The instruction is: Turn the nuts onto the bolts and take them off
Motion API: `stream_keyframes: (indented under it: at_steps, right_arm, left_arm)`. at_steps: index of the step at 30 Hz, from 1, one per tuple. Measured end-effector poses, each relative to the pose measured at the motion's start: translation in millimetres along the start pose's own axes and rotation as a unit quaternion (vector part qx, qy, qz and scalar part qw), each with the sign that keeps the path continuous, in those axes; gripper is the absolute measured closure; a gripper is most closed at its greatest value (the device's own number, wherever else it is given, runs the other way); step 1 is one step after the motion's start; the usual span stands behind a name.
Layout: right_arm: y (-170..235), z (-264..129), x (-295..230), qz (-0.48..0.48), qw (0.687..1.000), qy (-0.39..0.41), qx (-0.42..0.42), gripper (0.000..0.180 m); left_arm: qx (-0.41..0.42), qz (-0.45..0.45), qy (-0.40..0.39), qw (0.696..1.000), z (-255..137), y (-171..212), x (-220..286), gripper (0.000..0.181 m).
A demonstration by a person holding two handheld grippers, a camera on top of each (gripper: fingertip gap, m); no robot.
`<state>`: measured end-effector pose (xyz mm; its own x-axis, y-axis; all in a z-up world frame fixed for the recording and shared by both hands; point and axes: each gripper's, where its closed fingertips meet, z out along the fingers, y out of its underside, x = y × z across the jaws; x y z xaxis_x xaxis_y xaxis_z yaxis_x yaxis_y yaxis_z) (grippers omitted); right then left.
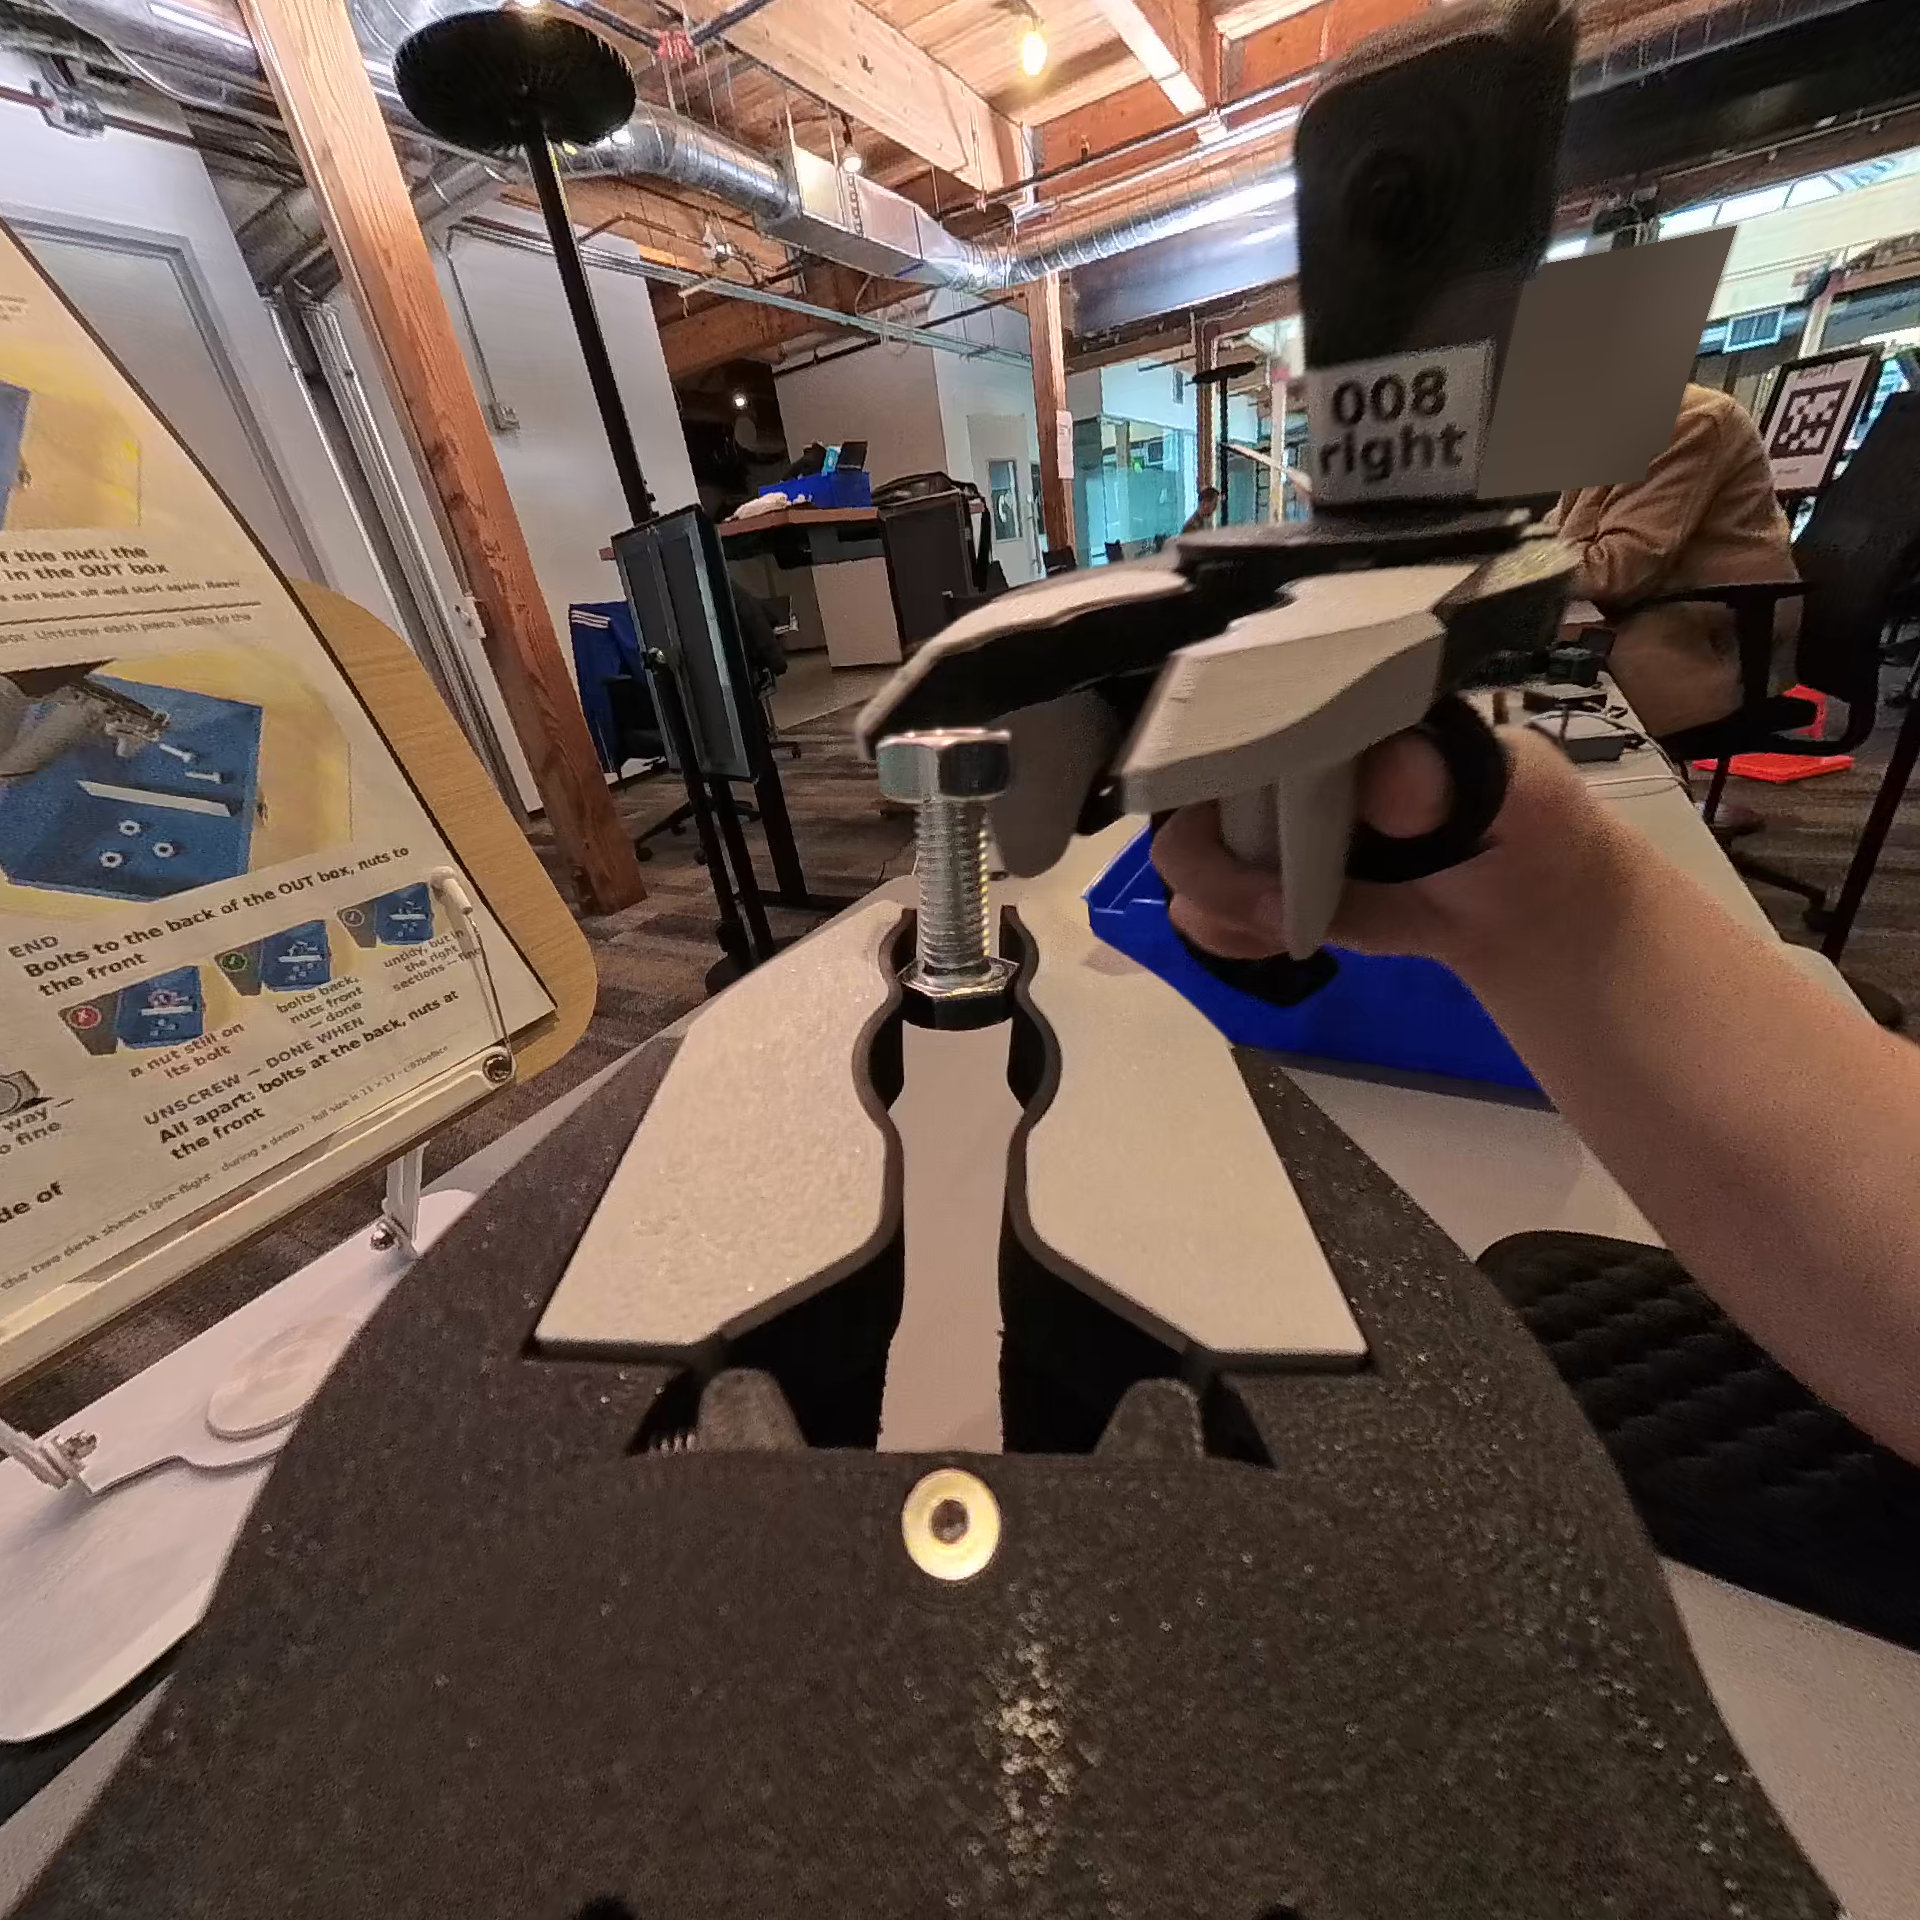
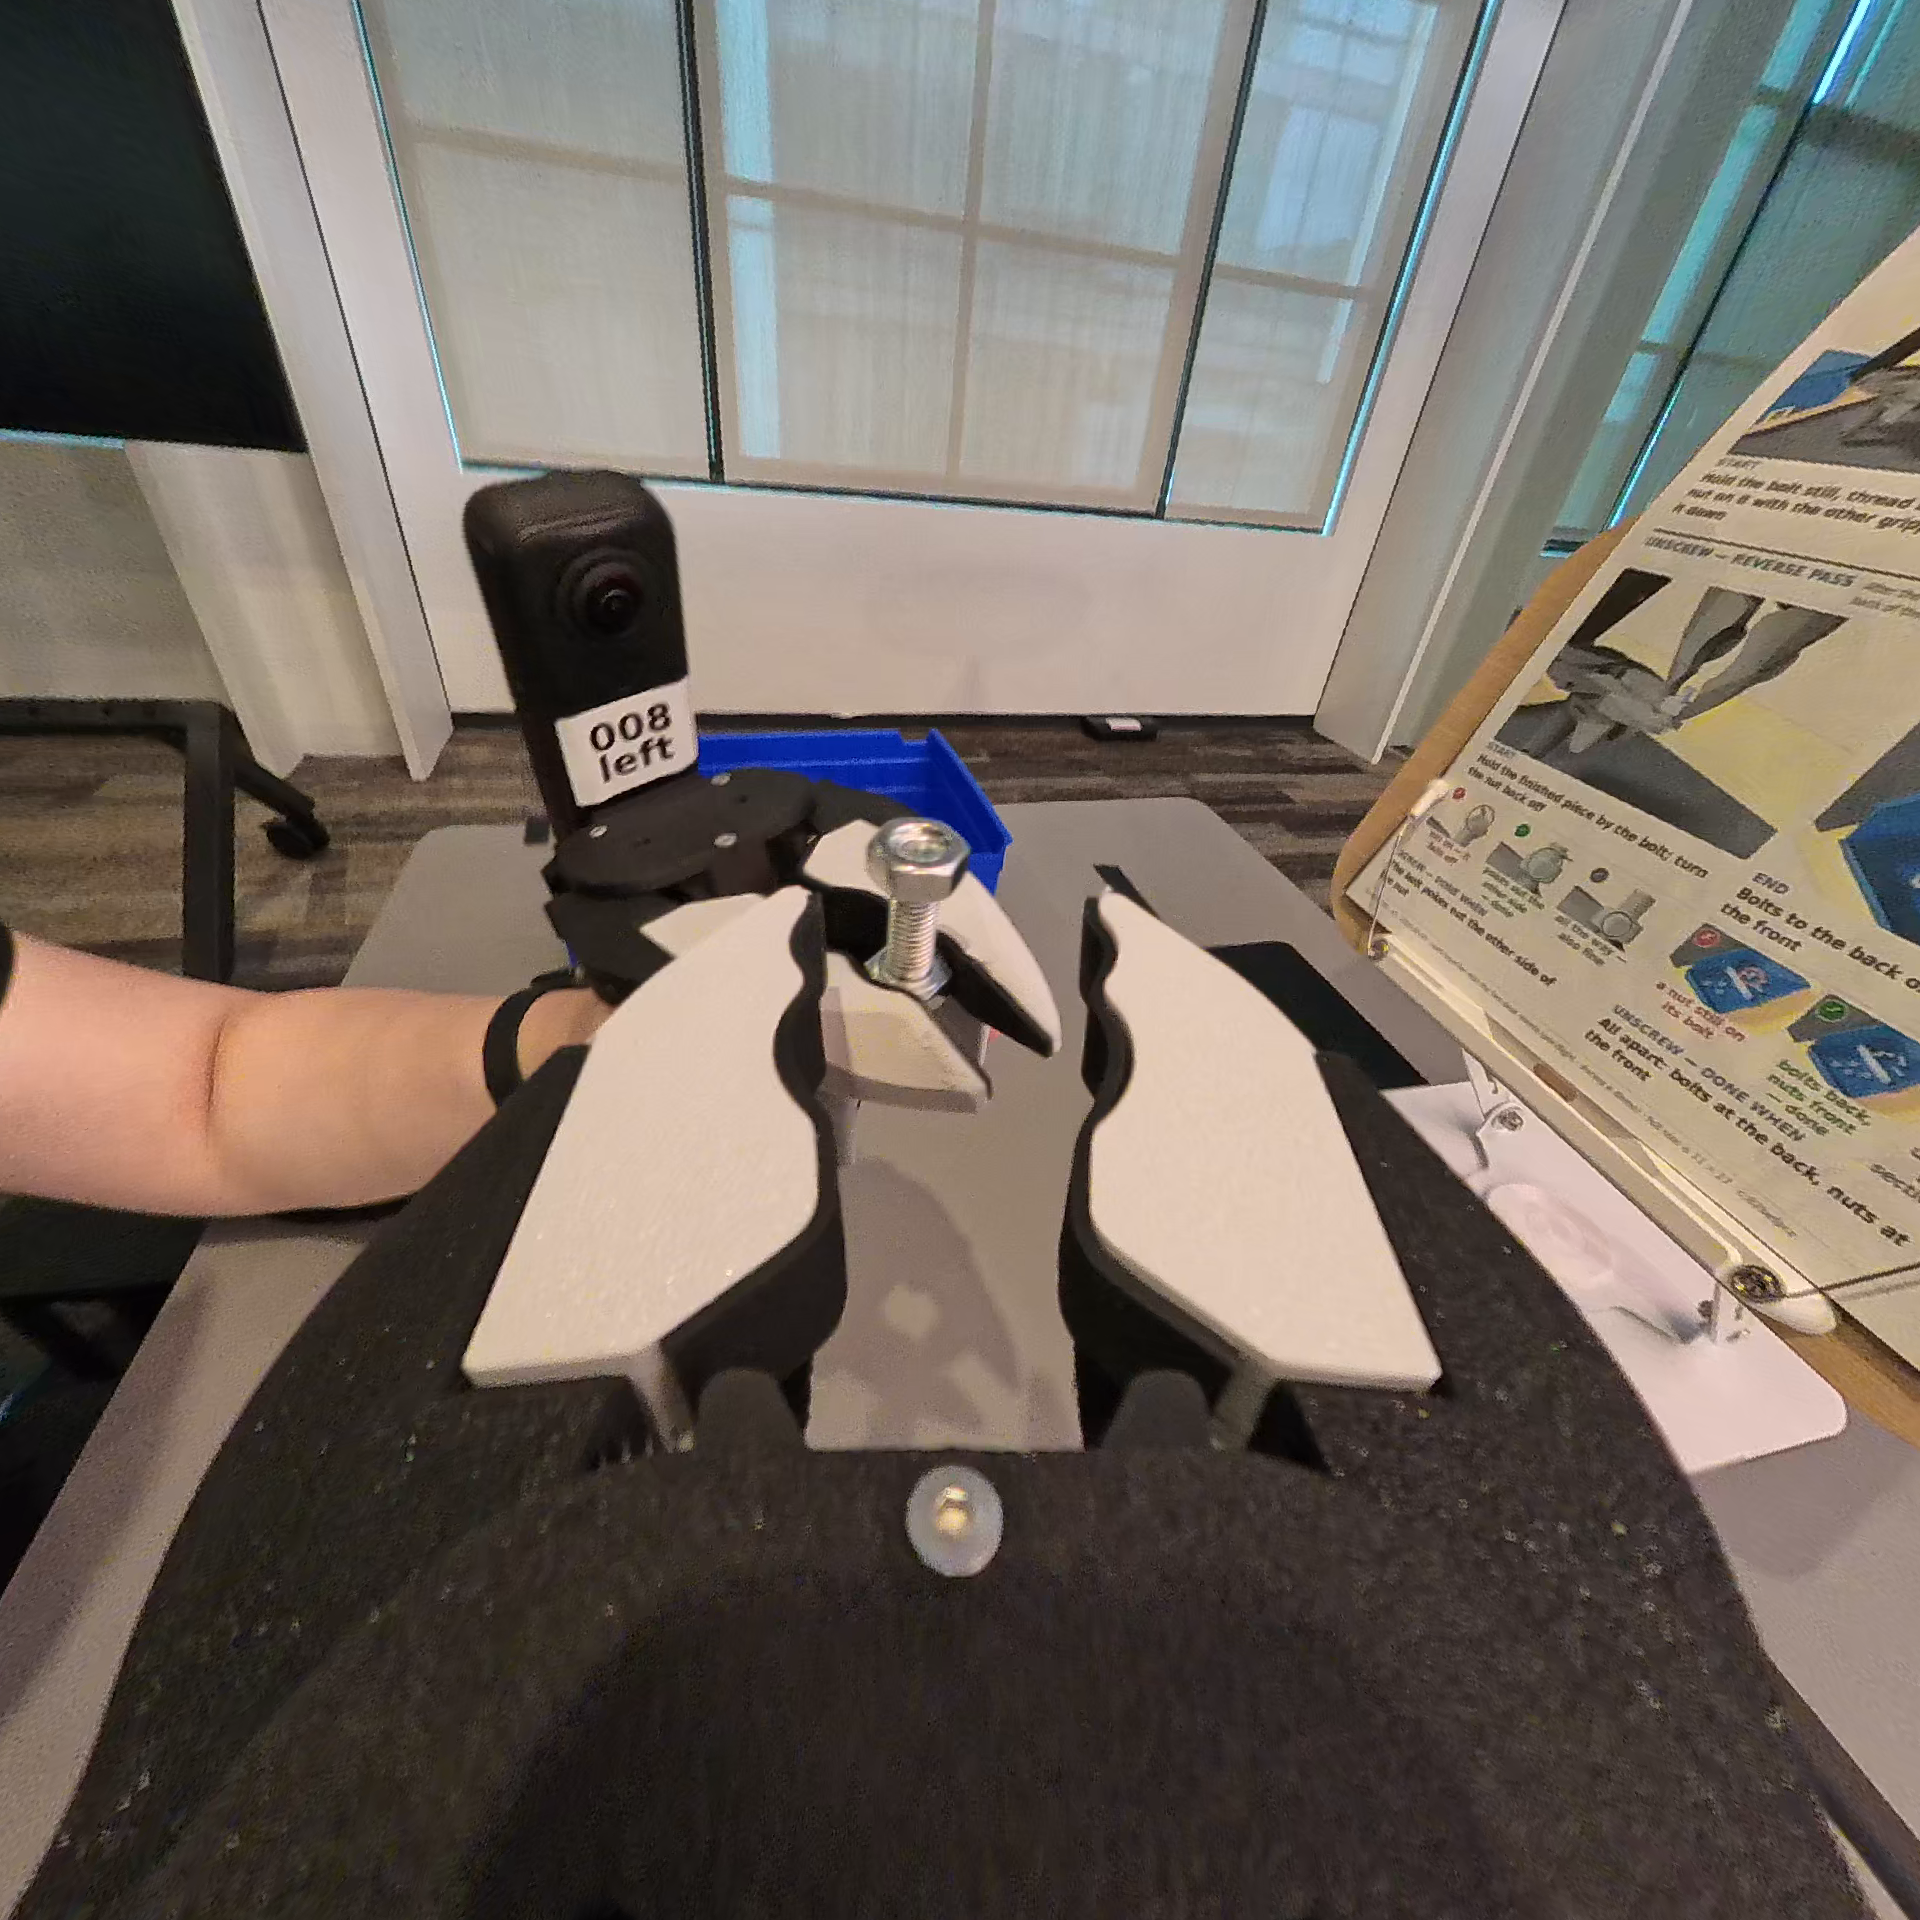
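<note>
A silver bolt (image 1: 948,873) stands upright, hex head (image 1: 943,764) on top, with a silver nut (image 1: 956,979) at its lower end. My left gripper (image 1: 956,935) is shut on the nut and holds the piece above the grey table (image 2: 1164,883). My right gripper (image 2: 951,914) is open, its fingers spread wide. The bolt head (image 2: 920,857) sits just beyond and between its tips. In the left wrist view the right gripper (image 1: 956,795) reaches in from the right at bolt-head height. In the right wrist view the left gripper (image 2: 935,997) holds the nut (image 2: 902,971).
A blue bin (image 1: 1309,1003) stands on the table behind the grippers and also shows in the right wrist view (image 2: 862,764). An instruction board on a white stand (image 1: 229,883) is close by (image 2: 1714,935). A black mat (image 1: 1714,1403) lies nearby. A seated person (image 1: 1662,582) is far back. My left and right fingertips are right by each other.
</note>
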<state>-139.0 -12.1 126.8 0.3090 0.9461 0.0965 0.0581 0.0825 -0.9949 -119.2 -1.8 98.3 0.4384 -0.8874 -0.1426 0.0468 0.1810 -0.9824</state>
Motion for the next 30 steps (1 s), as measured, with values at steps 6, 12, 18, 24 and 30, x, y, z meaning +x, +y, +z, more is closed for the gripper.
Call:
stream_keyframes:
  at_steps: [6, 12, 18, 24, 30]
  right_arm:
    - [8.6, -26.1, 11.8, -0.006, 0.988, 0.088, -0.129, 0.143]
    - [-11.6, 1.6, 17.8, 0.155, 0.956, 0.058, -0.242, 0.151]
    - [2.8, 11.1, 23.4, 0.161, 0.903, 0.067, -0.393, 0.147]
    - [15.2, 4.4, 22.8, 0.109, 0.863, 0.099, -0.482, 0.146]
    - [19.6, 7.5, 16.6, 0.145, 0.853, 0.09, -0.494, 0.153]
  left_arm:
    - [-0.036, 0.02, -0.026, 0.999, 2.8, 13.7, -12.1, 0.166]
    - [-0.075, 0.051, -0.099, 0.991, 3.8, 29.7, -33.8, 0.166]
    - [-0.081, 0.039, -0.089, 0.992, 8.2, 34.2, -29.8, 0.166]
    - [-0.073, 0.016, -0.067, 0.995, 9.4, 30.8, -23.5, 0.166]
    - [-0.069, 0.015, -0.058, 0.996, 10.1, 27.5, -18.4, 0.166]
